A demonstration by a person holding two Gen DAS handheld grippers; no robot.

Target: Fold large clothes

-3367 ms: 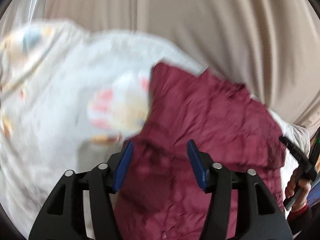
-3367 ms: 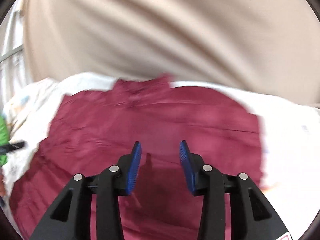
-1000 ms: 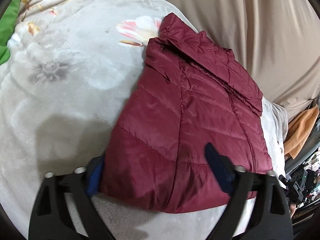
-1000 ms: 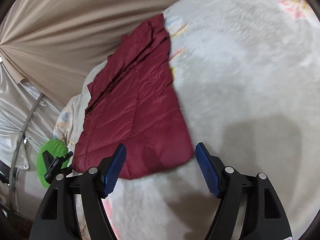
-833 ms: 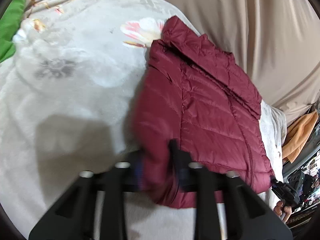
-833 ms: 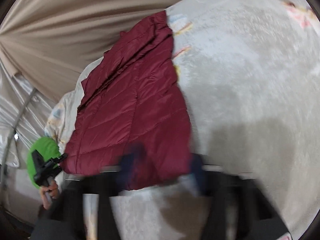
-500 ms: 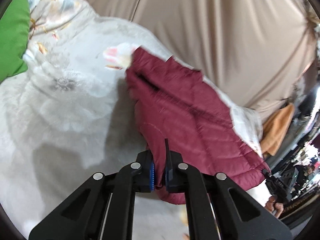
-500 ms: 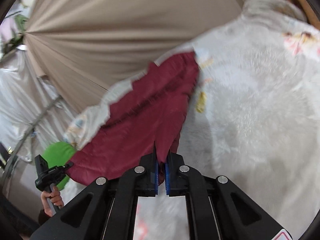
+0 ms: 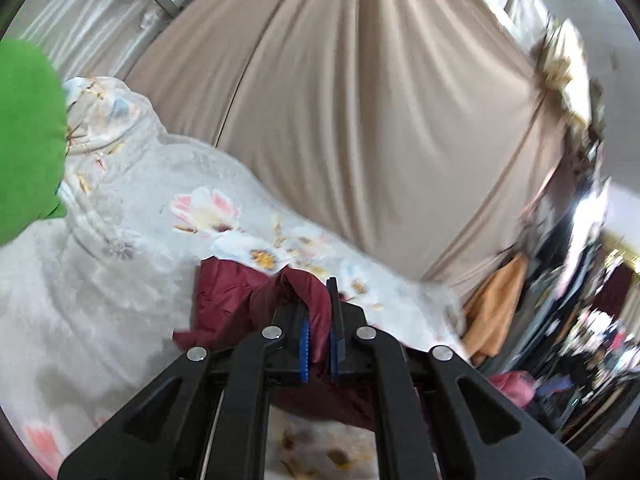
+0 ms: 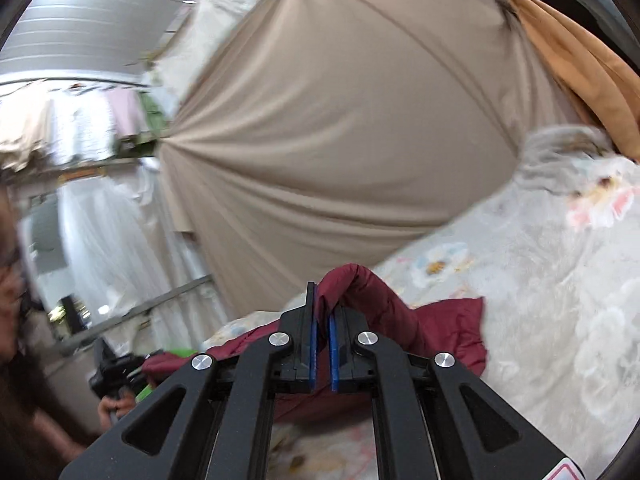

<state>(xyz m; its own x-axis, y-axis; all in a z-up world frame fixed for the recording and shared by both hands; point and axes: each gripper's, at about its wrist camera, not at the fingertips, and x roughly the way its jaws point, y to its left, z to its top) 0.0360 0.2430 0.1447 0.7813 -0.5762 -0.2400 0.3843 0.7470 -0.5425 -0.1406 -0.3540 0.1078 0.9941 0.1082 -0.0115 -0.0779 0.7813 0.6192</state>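
With both grippers, left [image 9: 318,344] & right [image 10: 322,344], clamped tight on jacket [image 9: 224,292] hem above blanket [image 9: 100,280], fold's approx. midway; carry-over to far edge and smoothing left.

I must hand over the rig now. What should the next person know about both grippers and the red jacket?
Left gripper: shut on the maroon jacket.
Right gripper: shut on the same jacket's hem.
The pinched edge is lifted; the rest lies on the floral blanket.
Done: both corners gripped and raised.
Left: probably carry the edge over toward the far end, lay it flat, release.
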